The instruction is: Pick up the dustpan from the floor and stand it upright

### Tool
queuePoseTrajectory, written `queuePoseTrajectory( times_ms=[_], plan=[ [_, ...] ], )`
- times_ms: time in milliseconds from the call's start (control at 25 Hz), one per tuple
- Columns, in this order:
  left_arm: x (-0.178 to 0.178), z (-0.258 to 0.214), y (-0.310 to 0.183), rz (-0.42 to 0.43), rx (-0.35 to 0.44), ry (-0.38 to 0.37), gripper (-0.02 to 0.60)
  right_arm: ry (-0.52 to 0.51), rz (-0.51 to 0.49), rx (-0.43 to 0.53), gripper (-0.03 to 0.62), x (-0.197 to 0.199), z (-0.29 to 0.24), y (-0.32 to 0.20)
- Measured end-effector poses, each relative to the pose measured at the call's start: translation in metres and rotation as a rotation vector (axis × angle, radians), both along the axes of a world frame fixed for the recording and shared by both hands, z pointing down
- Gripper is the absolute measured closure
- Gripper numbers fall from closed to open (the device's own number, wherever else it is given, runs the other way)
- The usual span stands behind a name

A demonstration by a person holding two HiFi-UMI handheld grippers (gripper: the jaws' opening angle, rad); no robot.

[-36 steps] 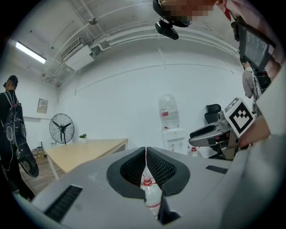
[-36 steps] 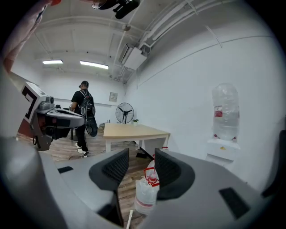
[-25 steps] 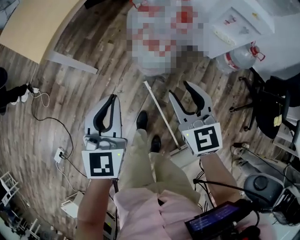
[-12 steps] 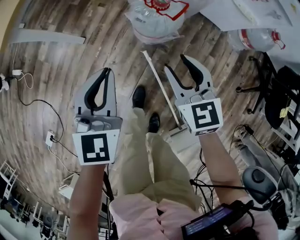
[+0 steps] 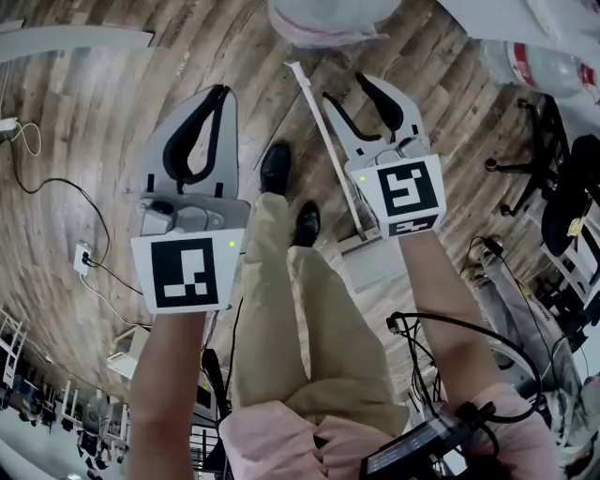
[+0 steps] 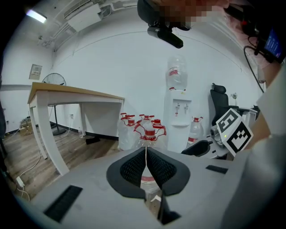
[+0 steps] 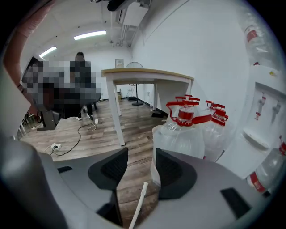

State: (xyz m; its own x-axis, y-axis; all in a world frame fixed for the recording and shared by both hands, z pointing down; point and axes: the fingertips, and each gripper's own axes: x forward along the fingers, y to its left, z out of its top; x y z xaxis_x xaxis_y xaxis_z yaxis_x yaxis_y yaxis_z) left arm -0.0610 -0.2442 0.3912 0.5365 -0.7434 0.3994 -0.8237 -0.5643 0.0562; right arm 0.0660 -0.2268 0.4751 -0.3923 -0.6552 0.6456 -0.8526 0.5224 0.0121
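The dustpan lies on the wooden floor; its long white handle (image 5: pixel 323 141) runs from near the water bottles back to the grey pan (image 5: pixel 373 265) beside my right shoe. My right gripper (image 5: pixel 343 87) hovers open just right of the handle's upper part, apart from it. In the right gripper view the handle's tip (image 7: pixel 138 201) shows low between the open jaws of the right gripper (image 7: pixel 140 167). My left gripper (image 5: pixel 221 89) is held left of my legs, shut on nothing. In the left gripper view the pads of the left gripper (image 6: pixel 145 150) meet.
Large water bottles (image 5: pixel 328 19) (image 7: pixel 178 134) (image 6: pixel 143 129) stand ahead, with a water dispenser (image 6: pixel 181 107) by the wall. A white-legged table (image 7: pixel 147 74) is at the left. A power strip (image 5: pixel 82 255) with cables lies left; an office chair (image 5: pixel 553 178) stands right.
Both grippers have risen toward the top of the head view as the view tilted down. The right gripper now sits closer to the handle's far end. Neither jaw state changed.
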Motion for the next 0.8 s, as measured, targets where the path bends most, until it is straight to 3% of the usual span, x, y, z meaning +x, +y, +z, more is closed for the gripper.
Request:
queuePoseTrajectory(
  times_ms=[320,800],
  plan=[
    [-0.009,0.065,-0.001,0.002,-0.019,-0.027,0.566,0.027,-0.029,-0.052,0.396,-0.004,0.07,0.001],
    [-0.008,0.151,0.004,0.074,-0.043,-0.083,0.566,0.037,-0.025,-0.143,0.391,-0.013,0.169,0.003]
  ],
)
